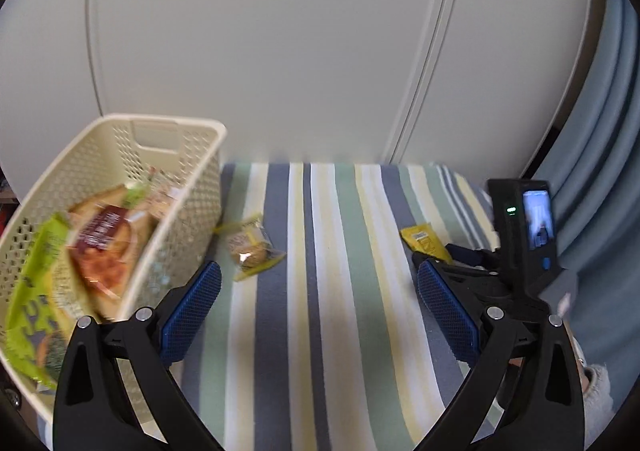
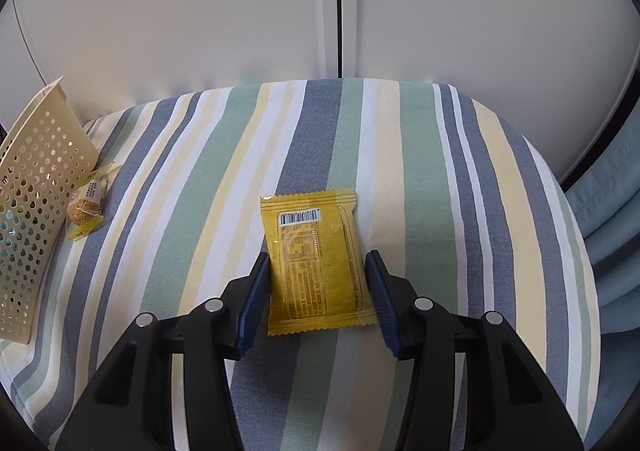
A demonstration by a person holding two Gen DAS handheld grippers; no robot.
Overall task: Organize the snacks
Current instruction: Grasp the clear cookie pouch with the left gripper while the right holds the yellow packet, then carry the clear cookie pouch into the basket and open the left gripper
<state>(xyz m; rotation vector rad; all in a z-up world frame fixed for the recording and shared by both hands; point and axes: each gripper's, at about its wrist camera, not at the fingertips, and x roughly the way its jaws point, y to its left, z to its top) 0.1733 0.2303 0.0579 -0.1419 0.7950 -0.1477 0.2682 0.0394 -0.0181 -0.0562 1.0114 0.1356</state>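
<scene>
Lying flat on the striped fabric surface (image 2: pixel 400 139), barcode side up, the yellow foil snack packet (image 2: pixel 316 259) sits between the spread fingers of the right gripper (image 2: pixel 318 299), neither pad clearly touching it. Near the cream perforated plastic basket (image 1: pixel 188 219) of snack bags rests a clear-wrapped yellow-trimmed snack (image 1: pixel 252 247). Beside the basket hovers the left gripper (image 1: pixel 320 311), spread wide and empty.

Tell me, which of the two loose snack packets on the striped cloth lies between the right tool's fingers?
The flat yellow packet, barcode side up, lies between the fingers. The other, a clear-windowed packet, sits beside the cream basket.
</scene>
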